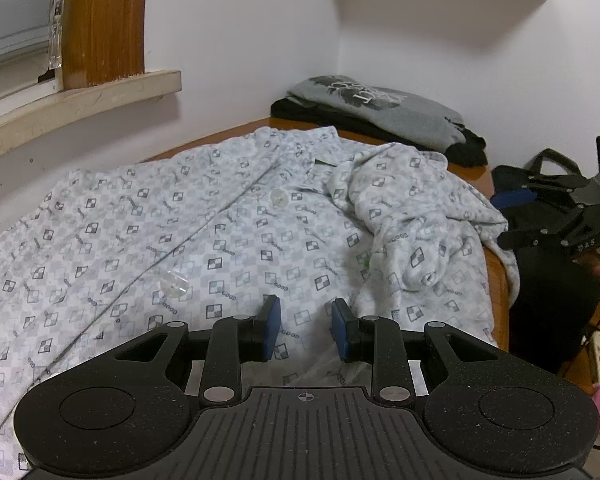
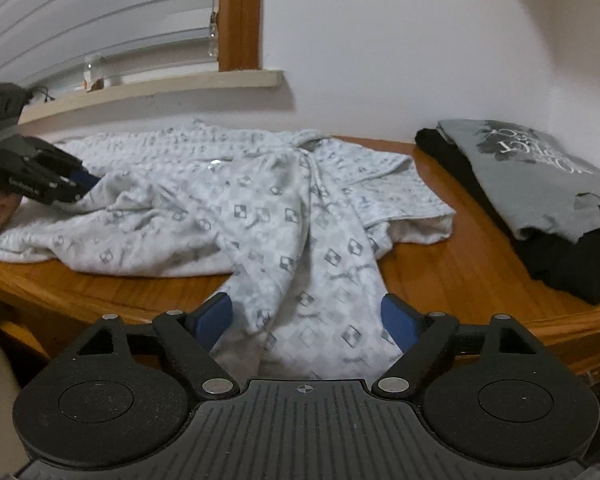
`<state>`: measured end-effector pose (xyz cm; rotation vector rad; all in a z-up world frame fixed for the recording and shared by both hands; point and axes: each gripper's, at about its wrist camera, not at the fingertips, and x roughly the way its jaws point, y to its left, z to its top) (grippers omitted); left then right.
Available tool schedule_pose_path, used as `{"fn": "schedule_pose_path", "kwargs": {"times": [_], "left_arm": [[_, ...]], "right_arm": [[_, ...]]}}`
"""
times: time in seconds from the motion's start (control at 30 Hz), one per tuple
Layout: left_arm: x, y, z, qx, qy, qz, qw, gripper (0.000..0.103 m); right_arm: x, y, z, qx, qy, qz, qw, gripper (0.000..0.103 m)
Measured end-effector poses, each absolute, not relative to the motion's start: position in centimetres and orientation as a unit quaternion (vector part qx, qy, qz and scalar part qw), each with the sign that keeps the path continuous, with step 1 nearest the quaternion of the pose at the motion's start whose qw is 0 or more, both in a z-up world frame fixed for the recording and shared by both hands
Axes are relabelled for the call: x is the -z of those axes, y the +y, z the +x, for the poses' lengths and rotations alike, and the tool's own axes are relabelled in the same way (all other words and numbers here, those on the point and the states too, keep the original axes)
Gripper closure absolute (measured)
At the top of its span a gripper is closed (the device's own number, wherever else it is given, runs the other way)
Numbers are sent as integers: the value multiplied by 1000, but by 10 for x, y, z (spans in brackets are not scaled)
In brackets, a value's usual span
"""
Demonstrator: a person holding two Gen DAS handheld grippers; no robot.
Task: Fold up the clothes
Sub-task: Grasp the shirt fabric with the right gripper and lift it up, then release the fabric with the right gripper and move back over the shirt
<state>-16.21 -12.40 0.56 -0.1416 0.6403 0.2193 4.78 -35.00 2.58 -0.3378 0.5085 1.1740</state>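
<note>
A white shirt with a grey check print (image 1: 204,236) lies spread on the wooden table, front up, with clear buttons down the placket. One sleeve is bunched at its right side (image 1: 416,232). My left gripper (image 1: 305,328) is open just above the shirt's near part, nothing between the blue pads. In the right wrist view the same shirt (image 2: 260,208) drapes toward me, and a sleeve hangs over the table's front edge between the wide-open fingers of my right gripper (image 2: 306,320). The left gripper (image 2: 48,180) shows at the shirt's far left.
A folded grey printed T-shirt (image 1: 384,112) lies on a black folded garment at the table's back corner (image 2: 540,184). A windowsill (image 1: 80,100) and wall run behind the table (image 2: 460,264). A black bag (image 1: 540,200) sits beyond the table's right edge.
</note>
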Motion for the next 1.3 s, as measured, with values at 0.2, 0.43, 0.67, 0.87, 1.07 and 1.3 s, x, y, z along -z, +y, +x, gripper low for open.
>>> {"fn": "schedule_pose_path", "kwargs": {"times": [0.2,0.43,0.67,0.87,1.07,1.3], "left_arm": [[-6,-124,-162,-107,314,-69,941,72],[-6,-125,-162,-109,314,-67,941,72],[-6,-124,-163,-107,314,-68,941,72],[-7,-123,-163,-109,314,-69,941,72],[-7,-123,-163,-111,313,-71,941,70],[-8,-116,-169,-134,303,-90,939,61]], "right_arm": [[-41,-349,44,-556,224,-168,783,98],[-131,-317,35,-499,65,-284,816,99],[-156,-201,39,-519,40,-314,794,89],[-108,-223,51,-537,130,-295,779,40],[-49,-291,86,-496,228,-262,796,29],[-30,-332,105,-493,272,-176,807,37]]}}
